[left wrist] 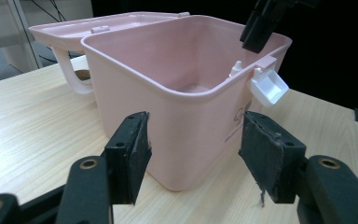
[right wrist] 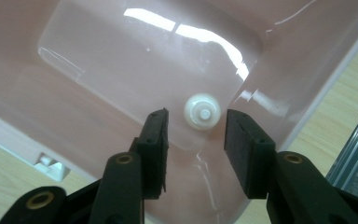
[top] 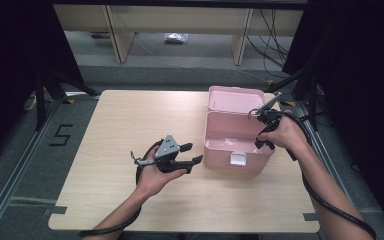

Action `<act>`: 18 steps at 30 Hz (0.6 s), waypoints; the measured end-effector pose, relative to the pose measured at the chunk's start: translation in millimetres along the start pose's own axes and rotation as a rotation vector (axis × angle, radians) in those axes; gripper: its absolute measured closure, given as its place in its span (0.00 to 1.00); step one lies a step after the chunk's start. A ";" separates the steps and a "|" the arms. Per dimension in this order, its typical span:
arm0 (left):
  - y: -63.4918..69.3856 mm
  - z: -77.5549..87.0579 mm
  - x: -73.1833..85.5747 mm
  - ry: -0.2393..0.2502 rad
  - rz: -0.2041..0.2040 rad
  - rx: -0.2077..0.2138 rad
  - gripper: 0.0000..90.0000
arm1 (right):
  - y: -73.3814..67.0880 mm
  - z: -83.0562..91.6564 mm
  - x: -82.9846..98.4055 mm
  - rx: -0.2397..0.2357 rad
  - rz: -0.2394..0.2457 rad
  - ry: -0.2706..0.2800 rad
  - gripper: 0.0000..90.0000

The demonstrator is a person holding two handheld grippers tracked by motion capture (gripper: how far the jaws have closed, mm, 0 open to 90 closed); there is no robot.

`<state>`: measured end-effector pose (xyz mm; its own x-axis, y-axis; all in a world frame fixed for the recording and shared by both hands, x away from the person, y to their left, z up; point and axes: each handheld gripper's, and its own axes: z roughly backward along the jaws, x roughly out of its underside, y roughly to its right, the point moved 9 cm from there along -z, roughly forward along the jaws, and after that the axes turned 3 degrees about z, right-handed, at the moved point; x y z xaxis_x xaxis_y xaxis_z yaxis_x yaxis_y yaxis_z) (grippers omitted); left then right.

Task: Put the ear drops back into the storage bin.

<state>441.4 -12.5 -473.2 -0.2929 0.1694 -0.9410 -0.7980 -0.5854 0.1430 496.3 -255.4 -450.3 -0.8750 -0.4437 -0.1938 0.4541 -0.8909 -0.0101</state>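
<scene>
A pink plastic box (top: 230, 152) stands on the wooden table (top: 130, 120) with its lid (top: 235, 97) swung back and a white latch (top: 238, 159) on its front wall. My right gripper (top: 258, 144) points down into the box at its right end, jaws open. In the right gripper view a small white round piece (right wrist: 202, 112) lies on the box floor (right wrist: 98, 70), beyond the gap of that gripper (right wrist: 195, 126), and neither pad touches it. My left gripper (top: 192, 153) hovers left of the box, open and empty, and faces its side wall (left wrist: 186, 116).
The table's right edge runs close beside the box, with a metal rail (top: 325, 150) beyond it. Bare tabletop spreads left of and in front of the box. In the left gripper view the latch (left wrist: 269, 87) sticks out from the rim, with the right gripper's jaw (left wrist: 261, 23) above.
</scene>
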 end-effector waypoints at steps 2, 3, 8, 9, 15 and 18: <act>1.5 -0.2 -0.8 0.001 -0.005 0.005 0.46 | 0.0 3.3 -1.2 0.000 -0.008 0.015 0.67; 2.2 -0.1 -1.4 0.002 -0.004 0.004 0.46 | 1.3 5.7 -1.9 0.000 0.001 0.022 0.67; 4.9 -0.1 -5.6 0.011 -0.008 0.012 0.46 | 4.5 14.0 -6.7 -0.044 -0.012 0.052 0.67; 5.3 -0.3 -6.3 0.015 -0.008 0.016 0.47 | 5.9 16.8 -8.2 -0.033 -0.018 0.059 0.67; 9.7 -0.1 -14.8 0.039 -0.018 0.033 0.51 | 16.5 23.7 -19.7 0.010 -0.065 0.132 0.68; 11.5 1.4 -18.2 0.045 -0.025 0.033 0.56 | 18.4 24.7 -23.3 0.011 -0.119 0.154 0.68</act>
<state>436.9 -21.1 -454.0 -0.2494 0.1468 -0.9572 -0.8218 -0.5549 0.1290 520.9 -263.8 -421.8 -0.8861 -0.3159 -0.3392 0.3464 -0.9376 -0.0317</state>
